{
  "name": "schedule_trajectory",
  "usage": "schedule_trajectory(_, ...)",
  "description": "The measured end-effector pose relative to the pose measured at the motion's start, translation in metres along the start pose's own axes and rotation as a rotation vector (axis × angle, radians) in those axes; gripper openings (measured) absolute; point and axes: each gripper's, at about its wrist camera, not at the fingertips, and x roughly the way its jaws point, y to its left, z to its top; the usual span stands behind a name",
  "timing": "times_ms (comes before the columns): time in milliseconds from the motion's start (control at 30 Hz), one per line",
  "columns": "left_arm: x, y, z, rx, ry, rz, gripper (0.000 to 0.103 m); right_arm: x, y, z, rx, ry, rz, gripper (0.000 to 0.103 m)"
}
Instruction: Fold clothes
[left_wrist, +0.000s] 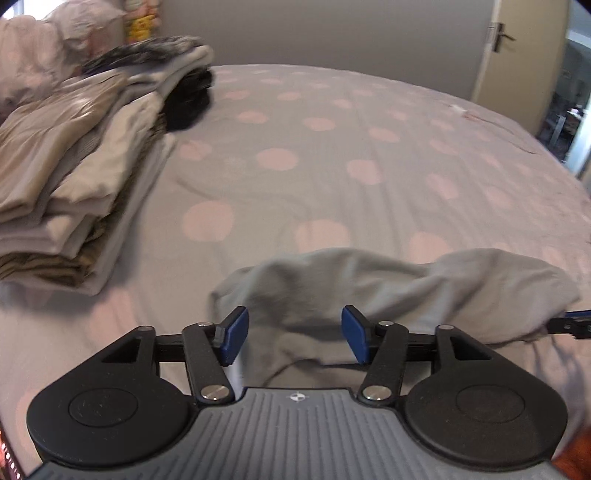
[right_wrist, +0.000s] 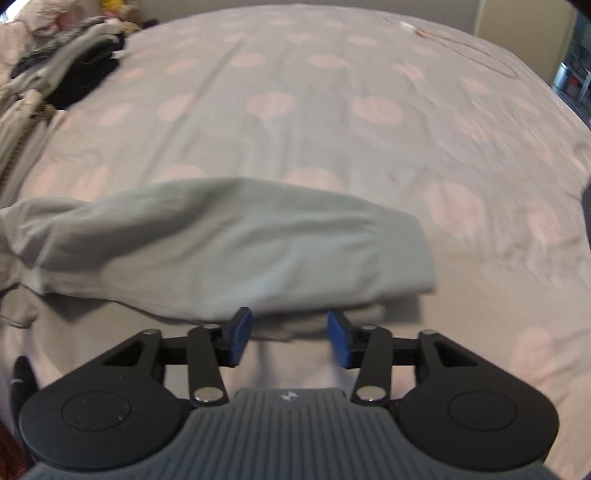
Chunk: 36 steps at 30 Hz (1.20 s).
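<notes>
A pale grey garment (left_wrist: 388, 291) lies bunched on the bed just ahead of my left gripper (left_wrist: 295, 334), which is open and empty, its blue pads at the cloth's near edge. In the right wrist view the same garment (right_wrist: 221, 240) lies as a folded band across the bed. My right gripper (right_wrist: 290, 338) is open and empty at its near edge. The right gripper's tip shows at the far right of the left wrist view (left_wrist: 570, 323).
A stack of folded beige and grey clothes (left_wrist: 66, 192) sits at the left, with dark garments (left_wrist: 188, 96) behind it. The bed sheet (left_wrist: 332, 147) is grey with pink dots. A door (left_wrist: 517, 48) stands at the back right.
</notes>
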Motion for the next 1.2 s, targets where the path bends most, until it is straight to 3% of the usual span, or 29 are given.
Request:
schedule_trajectory(167,0.008,-0.024,-0.002,0.061,0.025,-0.110,0.080,0.002,-0.030,-0.003,0.070,0.035,-0.021,0.068)
schedule_trajectory(233,0.017,-0.035,-0.005,0.091,0.051,-0.130,0.080,0.005,-0.039,-0.004,0.088,0.048,-0.037,0.068)
schedule_trajectory(367,0.039,-0.050,-0.013,0.129,0.102,-0.101,0.080,0.014,-0.052,-0.007,0.133,0.075,-0.030,0.068)
schedule_trajectory(433,0.048,-0.055,-0.014,0.141,0.114,-0.069,0.069,0.017,-0.052,-0.007,0.136,0.073,-0.017,0.068)
schedule_trajectory(500,0.055,-0.055,-0.014,0.127,0.128,-0.057,0.041,0.018,-0.048,-0.006,0.126,0.060,-0.005,0.069)
schedule_trajectory(533,0.058,-0.053,-0.013,0.112,0.135,-0.051,0.036,0.018,-0.046,-0.006,0.121,0.053,0.001,0.066)
schedule_trajectory(600,0.062,-0.049,-0.010,0.096,0.141,-0.030,0.014,0.019,-0.042,-0.005,0.111,0.040,0.013,0.042)
schedule_trajectory(633,0.063,-0.049,-0.008,0.101,0.131,-0.013,0.008,0.019,-0.040,-0.005,0.107,0.033,0.019,0.018)
schedule_trajectory(667,0.064,-0.048,-0.006,0.104,0.121,0.002,0.003,0.020,-0.038,-0.004,0.102,0.026,0.025,0.001)
schedule_trajectory(800,0.060,-0.037,0.007,0.079,0.072,0.042,0.000,0.021,-0.030,-0.002,0.080,-0.004,0.045,0.000)
schedule_trajectory(1033,0.057,-0.023,0.030,0.104,0.007,0.120,0.000,0.000,-0.041,0.015,0.080,-0.096,-0.012,0.000)
schedule_trajectory(1200,0.051,-0.012,0.039,0.123,0.016,0.088,0.000,-0.015,-0.059,0.026,0.091,-0.124,-0.028,0.000)
